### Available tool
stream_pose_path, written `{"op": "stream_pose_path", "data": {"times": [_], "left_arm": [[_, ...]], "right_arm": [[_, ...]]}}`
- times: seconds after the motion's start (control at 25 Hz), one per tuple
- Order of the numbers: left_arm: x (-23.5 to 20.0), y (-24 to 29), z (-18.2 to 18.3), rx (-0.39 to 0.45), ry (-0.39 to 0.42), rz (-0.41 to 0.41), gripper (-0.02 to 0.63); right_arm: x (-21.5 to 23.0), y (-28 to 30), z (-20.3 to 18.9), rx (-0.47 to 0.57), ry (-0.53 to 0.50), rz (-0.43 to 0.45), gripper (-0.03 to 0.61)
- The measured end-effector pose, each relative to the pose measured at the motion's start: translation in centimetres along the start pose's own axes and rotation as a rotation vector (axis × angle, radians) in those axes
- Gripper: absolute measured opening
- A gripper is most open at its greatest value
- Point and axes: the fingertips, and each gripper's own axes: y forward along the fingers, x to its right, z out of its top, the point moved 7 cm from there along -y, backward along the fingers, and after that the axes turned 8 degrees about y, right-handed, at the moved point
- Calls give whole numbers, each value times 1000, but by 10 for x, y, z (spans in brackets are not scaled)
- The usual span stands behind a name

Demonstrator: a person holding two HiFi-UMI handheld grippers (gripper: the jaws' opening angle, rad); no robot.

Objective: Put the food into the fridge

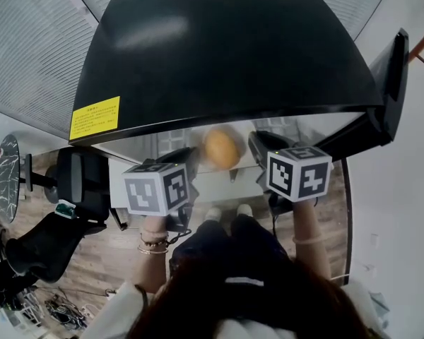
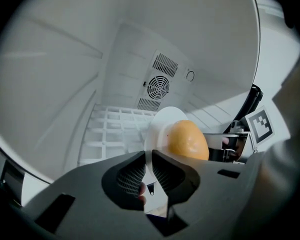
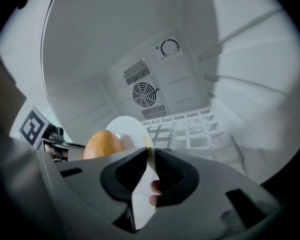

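Dark hair of the person fills the bottom of the head view, right under the camera. Two arms reach out from there. Each hand holds a gripper with a black and white marker cube on it.

The left gripper has its jaws closed tight on the thin rim of a white plate. The right gripper has its jaws closed tight on the rim on the other side. So the plate hangs between the two of them.

A round yellow-orange food sits on the plate. It is held right at the open front of the fridge, just under the edge of its black top. I cannot tell if the plate touches anything below it.

Inside, the fridge is white. It has a white grid shelf low down and a round fan on the back wall. The fridge door stands open on the right. A yellow sticker is on the black top. A black chair stands on the wood floor to the left.
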Motion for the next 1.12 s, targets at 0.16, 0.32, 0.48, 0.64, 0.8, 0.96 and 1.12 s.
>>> {"op": "stream_pose_path", "data": {"times": [0.16,0.32,0.48,0.64,0.8,0.96,1.12], "left_arm": [[-3,2,6,23,-20,-6,51],[-3,9,4,20,-43,-9,58],[-3,14,8,39,-61,-6,63],[-1,16,11,60,-78,10,60],[1,19,12,82,-102,21,63],[-1,24,20,101,-100,34,67],[-3,30,17,121,-142,43,66]], "right_arm": [[0,2,6,21,10,1,51],[1,4,12,47,7,-1,48],[3,8,19,69,2,-7,49],[3,12,23,72,-19,-29,52],[5,15,26,59,-48,-73,58],[5,23,33,52,-68,-110,60],[8,24,32,39,-94,-134,63]]}}
